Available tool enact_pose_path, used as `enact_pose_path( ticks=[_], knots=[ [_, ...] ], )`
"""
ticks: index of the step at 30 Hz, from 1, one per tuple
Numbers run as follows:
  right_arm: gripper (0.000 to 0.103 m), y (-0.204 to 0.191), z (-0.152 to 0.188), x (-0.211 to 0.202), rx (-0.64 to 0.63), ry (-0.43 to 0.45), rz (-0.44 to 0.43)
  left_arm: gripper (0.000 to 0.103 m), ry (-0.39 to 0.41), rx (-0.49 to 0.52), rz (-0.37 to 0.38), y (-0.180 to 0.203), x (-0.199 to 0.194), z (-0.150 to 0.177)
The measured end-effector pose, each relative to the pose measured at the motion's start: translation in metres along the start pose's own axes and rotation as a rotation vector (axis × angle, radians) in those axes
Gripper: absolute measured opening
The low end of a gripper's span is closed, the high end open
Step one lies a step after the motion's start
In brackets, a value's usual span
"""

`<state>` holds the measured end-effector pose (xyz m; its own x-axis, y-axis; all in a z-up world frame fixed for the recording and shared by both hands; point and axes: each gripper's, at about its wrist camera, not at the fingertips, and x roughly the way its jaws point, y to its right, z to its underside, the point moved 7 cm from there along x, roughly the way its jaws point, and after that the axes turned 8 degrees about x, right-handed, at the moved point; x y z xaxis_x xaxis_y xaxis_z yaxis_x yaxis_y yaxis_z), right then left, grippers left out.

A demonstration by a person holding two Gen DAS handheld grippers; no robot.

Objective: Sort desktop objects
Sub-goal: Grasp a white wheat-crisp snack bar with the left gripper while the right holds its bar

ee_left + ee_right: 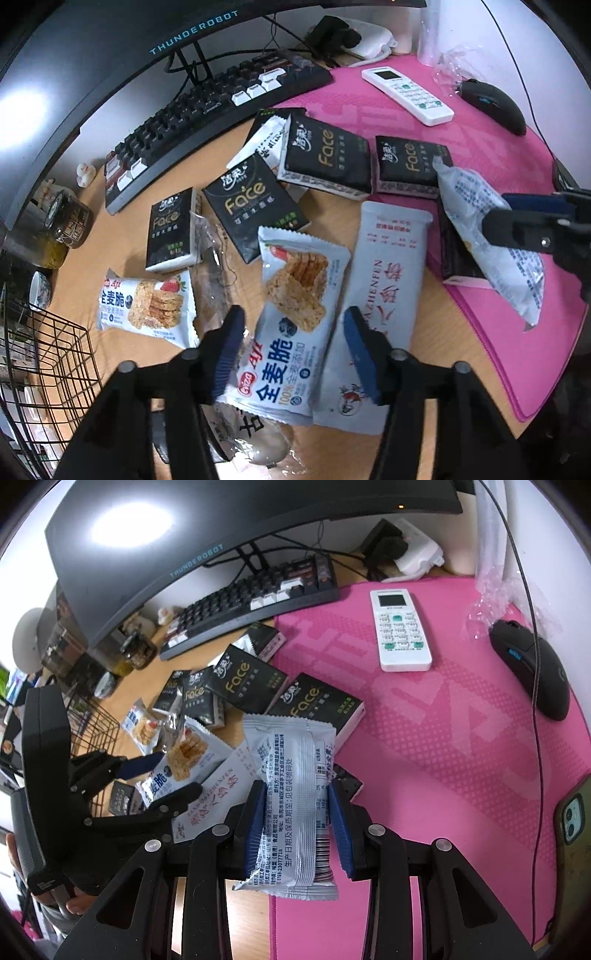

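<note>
Two grippers over a cluttered desk, one loaded, one straddling a snack pack.

Right gripper [297,827]: pads clamp a silver-white snack packet [295,812], held above the pink desk mat [461,760]. Left gripper [291,354]: jaws wide, straddling a whole-wheat crisp packet [295,325] lying on the wooden desk [88,229]; pads not pressing it. Beyond: black Face tissue packs [325,158], then white remote [406,94], black mouse [495,105], keyboard [221,107], monitor [110,66]. Wire basket [48,362] at left.
</note>
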<state>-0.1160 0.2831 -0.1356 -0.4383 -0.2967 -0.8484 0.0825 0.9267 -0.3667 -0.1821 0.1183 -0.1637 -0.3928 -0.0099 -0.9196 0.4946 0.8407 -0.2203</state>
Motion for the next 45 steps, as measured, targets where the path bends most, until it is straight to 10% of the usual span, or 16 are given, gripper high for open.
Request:
enact_pose_path(
  ticks=[29, 34, 45],
  knots=[
    [0.037, 0.000, 0.001, 0.004, 0.000, -0.003, -0.007, 0.063, -0.021, -0.032, 0.021, -0.017, 0.010, 0.008],
    [0.037, -0.001, 0.001, 0.005, -0.010, -0.001, 0.003, 0.040, -0.021, -0.027, 0.043, -0.012, 0.008, 0.009],
    [0.035, -0.009, 0.003, 0.001, -0.030, 0.008, 0.009, 0.037, -0.001, -0.049, 0.040, -0.016, -0.015, 0.016]
  ],
)
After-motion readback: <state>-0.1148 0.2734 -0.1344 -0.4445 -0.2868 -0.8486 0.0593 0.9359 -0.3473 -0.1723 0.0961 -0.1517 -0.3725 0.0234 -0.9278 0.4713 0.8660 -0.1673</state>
